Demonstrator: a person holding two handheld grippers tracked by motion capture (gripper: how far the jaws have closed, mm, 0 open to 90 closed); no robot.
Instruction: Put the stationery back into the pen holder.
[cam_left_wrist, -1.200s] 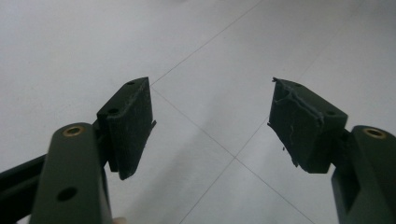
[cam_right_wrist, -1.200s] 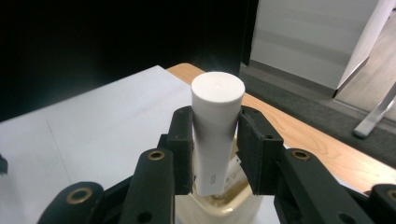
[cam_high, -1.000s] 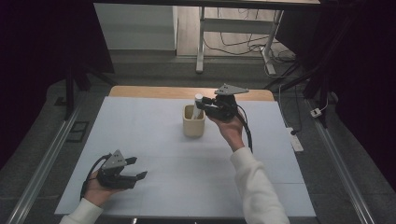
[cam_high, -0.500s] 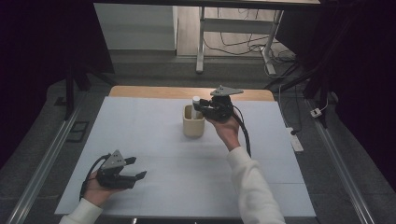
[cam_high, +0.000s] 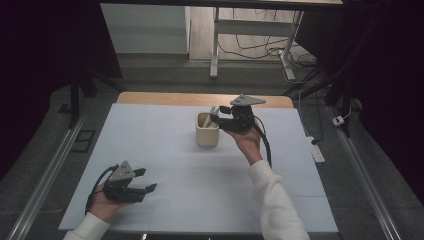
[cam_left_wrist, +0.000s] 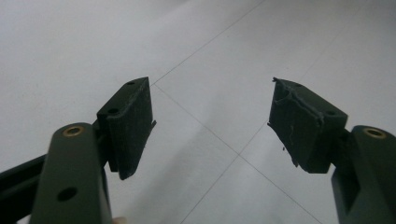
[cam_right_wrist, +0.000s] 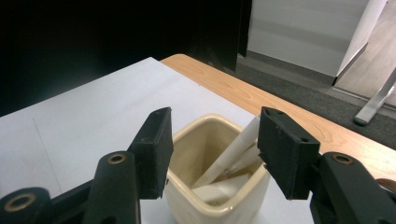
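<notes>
Nearest the person, the left gripper (cam_high: 142, 181) rests idle on the white table cover (cam_high: 165, 200), jaws apart and empty, well clear of the work. Farther off, the right gripper (cam_high: 216, 119) hovers over the cream square cup (cam_high: 207, 131); its jaws have just been opening, nothing pressed between them, seemingly to release the white sticks (cam_right_wrist: 231, 154) leaning inside the cup.

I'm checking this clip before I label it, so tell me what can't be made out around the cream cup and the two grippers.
- White pieces in the cream cup: right gripper view, their lower ends hidden by the cup wall, so what they are is unclear.
- The cup's base: same view, cut off by the bottom edge.
- Right gripper, jaws just opened: high view, tips too small to separate from the cup rim.
- Left gripper: open, nothing between.
</notes>
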